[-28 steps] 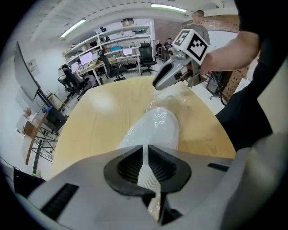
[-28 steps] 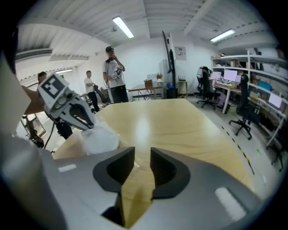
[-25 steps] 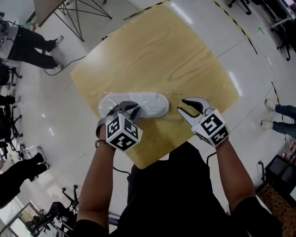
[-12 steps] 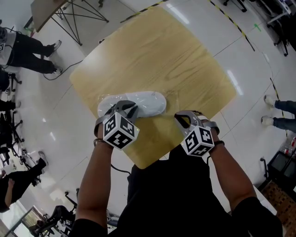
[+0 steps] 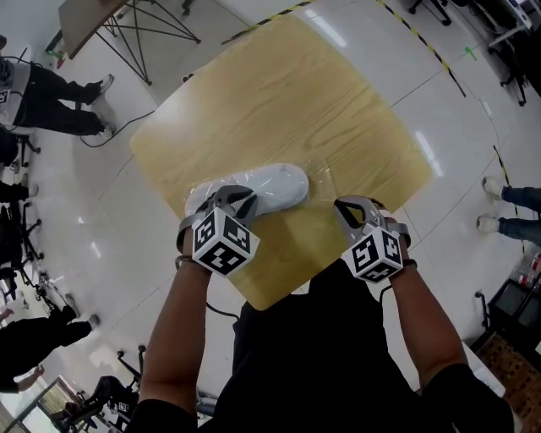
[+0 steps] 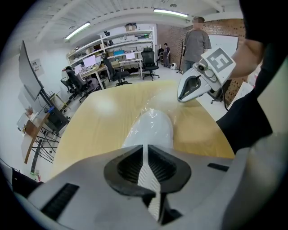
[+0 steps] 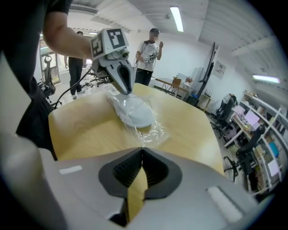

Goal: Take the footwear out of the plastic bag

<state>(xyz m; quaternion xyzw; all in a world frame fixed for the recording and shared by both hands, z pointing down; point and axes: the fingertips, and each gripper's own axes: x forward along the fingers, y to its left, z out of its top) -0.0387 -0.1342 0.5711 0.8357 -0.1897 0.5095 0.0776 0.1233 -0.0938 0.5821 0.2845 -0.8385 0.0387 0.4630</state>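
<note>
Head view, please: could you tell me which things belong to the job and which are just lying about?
Job: shoe; plastic bag around it; left gripper, clamped on the shoe; right gripper, jaws just closed at the bag's edge; table.
Just about: second table; bystander.

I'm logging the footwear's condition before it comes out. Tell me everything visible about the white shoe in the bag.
The white shoe is smooth, rounded and plain, and looks like moulded foam or rubber. It lies flat on the wooden table, wrapped in the clear, crinkled plastic bag. The left gripper is closed on its nearer end, and a white ribbed strip shows between the jaws. The rounded far end is free. No marks are visible.
</note>
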